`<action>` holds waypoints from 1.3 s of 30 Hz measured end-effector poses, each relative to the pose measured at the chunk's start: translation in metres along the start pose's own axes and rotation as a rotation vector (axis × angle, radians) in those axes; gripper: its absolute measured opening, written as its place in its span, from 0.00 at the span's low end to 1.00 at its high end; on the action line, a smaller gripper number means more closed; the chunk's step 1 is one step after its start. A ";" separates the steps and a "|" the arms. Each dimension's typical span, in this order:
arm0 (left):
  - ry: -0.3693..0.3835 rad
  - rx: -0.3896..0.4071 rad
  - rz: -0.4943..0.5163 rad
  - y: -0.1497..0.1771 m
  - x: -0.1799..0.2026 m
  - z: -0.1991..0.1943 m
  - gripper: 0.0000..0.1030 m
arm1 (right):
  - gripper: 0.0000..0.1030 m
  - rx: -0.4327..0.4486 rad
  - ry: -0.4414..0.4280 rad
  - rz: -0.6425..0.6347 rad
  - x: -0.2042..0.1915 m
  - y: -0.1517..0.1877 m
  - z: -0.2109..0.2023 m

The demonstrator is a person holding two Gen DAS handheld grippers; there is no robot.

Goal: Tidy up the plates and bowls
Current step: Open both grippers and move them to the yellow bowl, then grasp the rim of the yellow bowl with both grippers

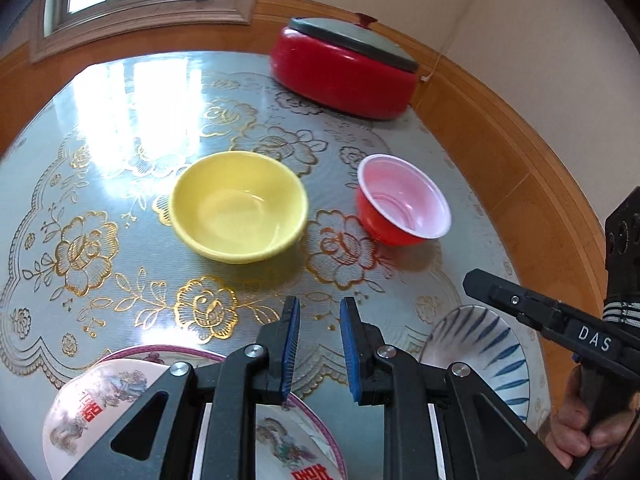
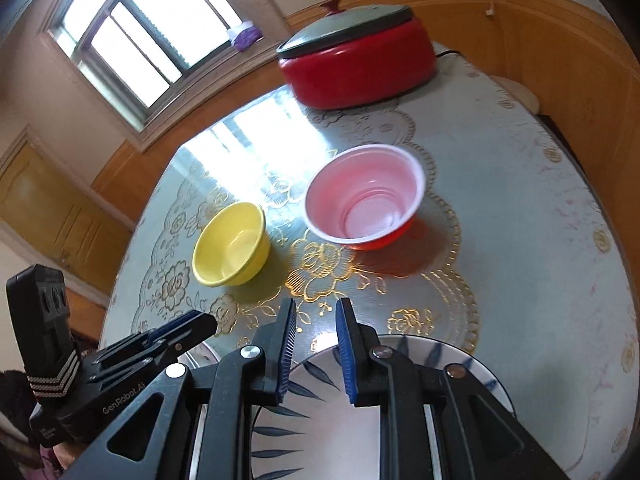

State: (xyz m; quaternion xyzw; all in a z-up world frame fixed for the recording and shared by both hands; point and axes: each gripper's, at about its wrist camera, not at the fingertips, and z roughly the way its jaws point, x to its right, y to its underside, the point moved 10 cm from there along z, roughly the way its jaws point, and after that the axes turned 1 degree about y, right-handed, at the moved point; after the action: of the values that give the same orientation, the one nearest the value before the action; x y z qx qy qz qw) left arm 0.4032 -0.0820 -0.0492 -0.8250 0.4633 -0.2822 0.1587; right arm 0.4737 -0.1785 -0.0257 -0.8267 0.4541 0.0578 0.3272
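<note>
A yellow bowl [image 1: 239, 206] [image 2: 230, 245] and a red bowl with a white inside [image 1: 404, 200] [image 2: 365, 197] stand upright mid-table. My left gripper [image 1: 320, 312] is open and empty, above a pink-rimmed patterned plate [image 1: 296, 440] that carries a white patterned bowl [image 1: 100, 404]. My right gripper [image 2: 316, 312] is open and empty, above a blue-striped plate [image 2: 320, 400], which also shows in the left wrist view [image 1: 492, 344]. The right gripper's body [image 1: 560, 320] shows at the right of the left wrist view; the left gripper's body [image 2: 120, 360] shows at the lower left of the right wrist view.
A red pot with a dark lid [image 1: 344, 68] [image 2: 356, 60] stands at the table's far side. The round table has a glossy grey floral cover [image 1: 120, 160] [image 2: 520, 200]. Wood-panelled walls and a window [image 2: 152, 36] lie beyond.
</note>
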 end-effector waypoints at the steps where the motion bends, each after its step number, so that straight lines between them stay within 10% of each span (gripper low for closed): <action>1: -0.007 -0.001 -0.007 -0.001 -0.003 0.001 0.20 | 0.20 -0.011 -0.004 -0.001 -0.001 0.000 0.005; 32: -0.056 0.011 -0.124 -0.061 -0.098 0.036 0.21 | 0.25 -0.119 -0.044 0.058 -0.057 -0.042 0.120; 39: -0.086 0.007 -0.060 -0.058 -0.091 0.039 0.21 | 0.11 -0.122 0.009 -0.012 -0.054 -0.039 0.123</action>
State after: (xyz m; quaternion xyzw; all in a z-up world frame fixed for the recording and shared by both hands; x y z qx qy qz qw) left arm 0.4286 0.0258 -0.0791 -0.8493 0.4300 -0.2529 0.1727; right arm 0.4975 -0.0521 -0.0816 -0.8481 0.4462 0.0797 0.2743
